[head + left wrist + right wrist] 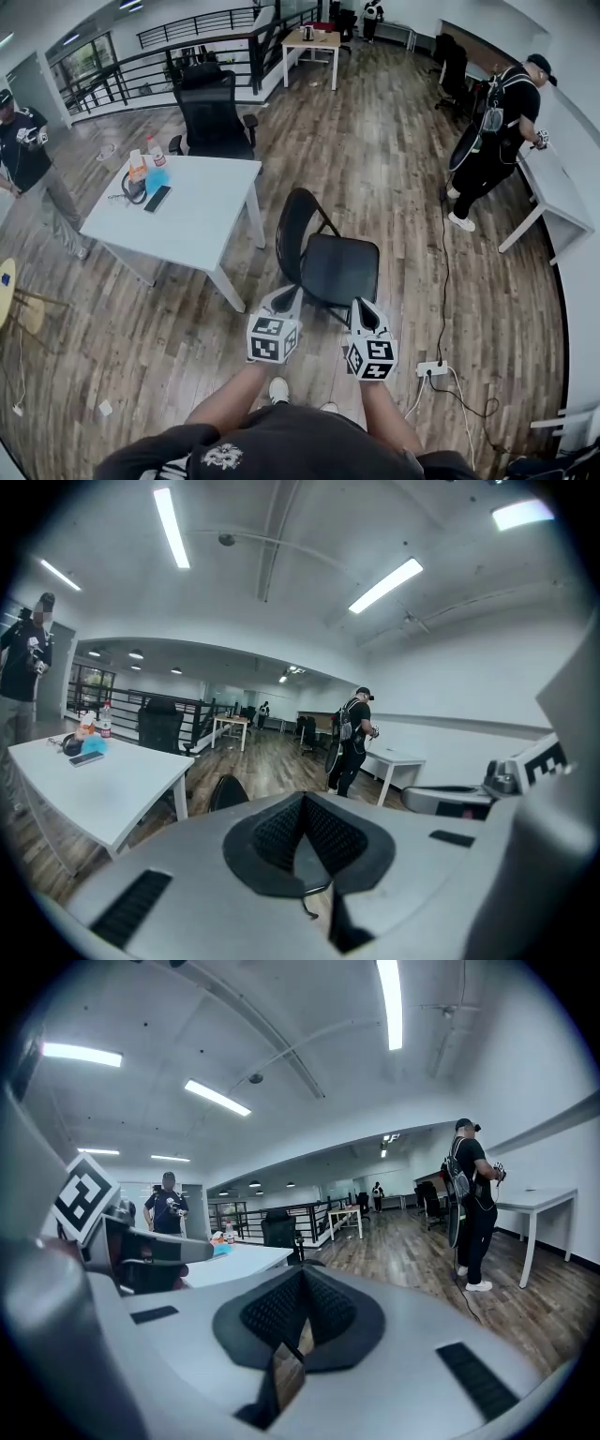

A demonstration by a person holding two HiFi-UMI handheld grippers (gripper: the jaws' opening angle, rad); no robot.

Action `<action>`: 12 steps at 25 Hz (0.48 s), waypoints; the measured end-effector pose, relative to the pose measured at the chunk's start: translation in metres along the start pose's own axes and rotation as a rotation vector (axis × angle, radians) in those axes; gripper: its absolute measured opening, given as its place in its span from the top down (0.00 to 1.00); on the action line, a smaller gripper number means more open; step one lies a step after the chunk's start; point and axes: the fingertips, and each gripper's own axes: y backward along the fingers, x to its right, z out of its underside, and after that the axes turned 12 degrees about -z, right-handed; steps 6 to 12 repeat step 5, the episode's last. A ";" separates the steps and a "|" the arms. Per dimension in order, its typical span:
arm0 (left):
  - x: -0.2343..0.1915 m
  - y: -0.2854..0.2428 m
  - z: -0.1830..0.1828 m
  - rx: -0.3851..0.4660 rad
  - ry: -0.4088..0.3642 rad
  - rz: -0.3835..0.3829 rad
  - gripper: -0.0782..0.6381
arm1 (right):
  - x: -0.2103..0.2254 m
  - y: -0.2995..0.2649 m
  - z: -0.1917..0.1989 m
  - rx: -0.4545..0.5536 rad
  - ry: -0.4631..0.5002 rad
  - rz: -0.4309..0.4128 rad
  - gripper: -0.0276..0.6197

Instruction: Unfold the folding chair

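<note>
wooden floor (394, 131): plank boards, fills most of the head view.

white table (202, 220): stands left of centre, with one corner towards the middle of the frame.

folding chair (337, 267): black, standing opened out on the floor at the centre of the head view, just right of the table's near corner. seat level, curved backrest upright on its upper-left side.

office chair (211, 112): black, at the table's far edge, upper left of centre.

persons: one in dark clothes (497, 141) at the right edge beside a second white table (558, 192), and another (28, 155) at the left edge.

left gripper (284, 298): low in the frame, just below the seat's left front corner (contact with the chair cannot be judged). jaws pressed together, nothing between them.

right gripper (362, 311): just beside the left one, below the seat's front edge. jaws likewise closed together and holding nothing.

power strip (431, 368): white, on the floor lower right of the grippers, with a black cable running up the frame.

small items at the table's upper-left end: a dark phone (157, 198) and a bottle (157, 152).
</note>
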 end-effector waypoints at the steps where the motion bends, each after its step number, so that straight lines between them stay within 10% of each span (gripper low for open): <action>1: 0.001 0.003 0.001 0.001 -0.003 0.001 0.88 | -0.001 0.002 0.002 -0.003 0.001 0.001 0.94; 12: 0.006 0.014 0.005 0.001 -0.013 0.002 0.88 | -0.006 0.013 0.009 -0.009 0.002 0.007 0.94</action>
